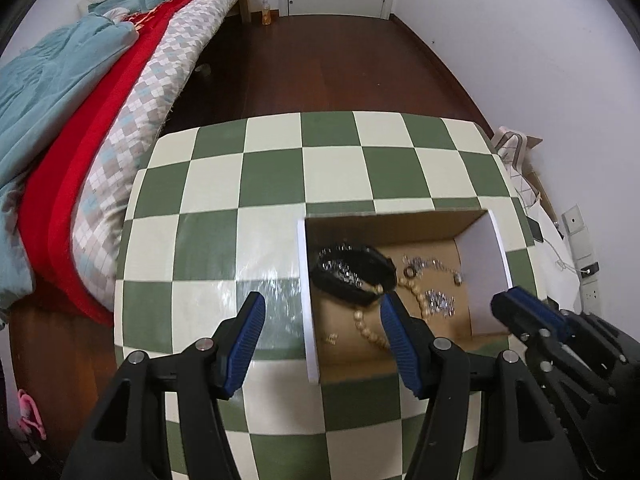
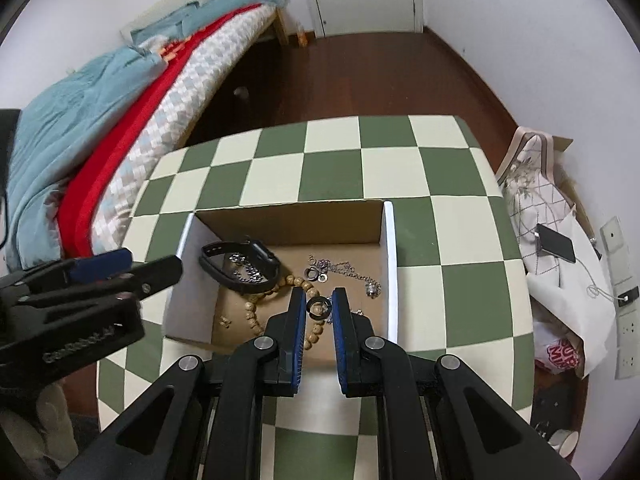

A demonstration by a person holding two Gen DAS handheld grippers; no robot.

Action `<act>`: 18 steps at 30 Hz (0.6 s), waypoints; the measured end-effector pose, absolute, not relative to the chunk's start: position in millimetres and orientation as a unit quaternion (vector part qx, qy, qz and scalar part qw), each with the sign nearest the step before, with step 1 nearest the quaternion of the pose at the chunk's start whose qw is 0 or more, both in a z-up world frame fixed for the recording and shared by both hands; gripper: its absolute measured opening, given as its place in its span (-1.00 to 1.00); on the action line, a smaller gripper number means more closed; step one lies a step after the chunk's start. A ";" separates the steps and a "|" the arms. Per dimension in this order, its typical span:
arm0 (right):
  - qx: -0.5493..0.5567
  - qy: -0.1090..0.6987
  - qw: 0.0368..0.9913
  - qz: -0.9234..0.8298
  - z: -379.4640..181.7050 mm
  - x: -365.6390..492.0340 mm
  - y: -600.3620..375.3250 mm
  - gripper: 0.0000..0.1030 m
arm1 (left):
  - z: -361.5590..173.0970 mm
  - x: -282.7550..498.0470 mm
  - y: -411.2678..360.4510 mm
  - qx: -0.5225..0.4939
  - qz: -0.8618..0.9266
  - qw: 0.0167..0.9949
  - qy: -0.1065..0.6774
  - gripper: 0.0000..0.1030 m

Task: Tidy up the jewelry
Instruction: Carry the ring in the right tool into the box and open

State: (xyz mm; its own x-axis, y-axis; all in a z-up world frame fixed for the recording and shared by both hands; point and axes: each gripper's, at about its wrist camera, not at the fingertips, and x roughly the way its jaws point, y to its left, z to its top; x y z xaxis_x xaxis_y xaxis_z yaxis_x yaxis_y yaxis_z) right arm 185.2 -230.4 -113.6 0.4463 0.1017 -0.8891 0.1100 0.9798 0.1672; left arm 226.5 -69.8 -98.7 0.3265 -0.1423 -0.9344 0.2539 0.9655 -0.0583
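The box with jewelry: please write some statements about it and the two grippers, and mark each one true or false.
1. The box stands on a green and cream checkered table. True.
2. The right gripper has a dark ring between its fingertips. True.
3. The left gripper is shut on the watch. False: it is open and holds nothing.
4. The bead bracelet lies on the table outside the box. False: it lies inside the box.
5. A silver chain lies on the box floor. True.
6. The box has a lid on it. False: its top is open.
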 end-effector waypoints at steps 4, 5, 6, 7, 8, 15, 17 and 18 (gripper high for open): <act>0.095 0.541 0.836 0.001 -117.6 198.1 -230.0 -0.73 | -98.7 234.6 -72.1 0.050 -0.119 0.812 0.570 0.11; 0.094 0.546 0.833 0.001 -118.1 200.9 -229.8 -0.73 | -98.8 236.2 -72.2 0.049 -0.116 0.811 0.571 0.11; 0.095 0.548 0.831 0.000 -118.3 201.7 -230.2 -0.73 | -98.7 237.3 -71.9 0.047 -0.115 0.810 0.573 0.11; 0.095 0.550 0.830 -0.001 -117.7 202.5 -230.2 -0.72 | -98.4 238.1 -71.6 0.045 -0.114 0.810 0.573 0.11; 0.094 0.552 0.829 -0.004 -117.4 203.5 -230.3 -0.71 | -97.4 238.4 -71.1 0.044 -0.112 0.812 0.571 0.11; 0.084 0.554 0.828 -0.029 -107.1 197.7 -234.3 0.20 | -86.5 235.9 -61.3 0.053 -0.080 0.826 0.555 0.59; 0.082 0.551 0.829 -0.035 -101.2 193.6 -235.8 0.20 | -81.4 233.2 -56.1 0.056 -0.067 0.831 0.550 0.59; 0.078 0.551 0.830 -0.040 -98.7 191.5 -236.2 0.21 | -79.3 232.6 -54.3 0.055 -0.065 0.832 0.549 0.60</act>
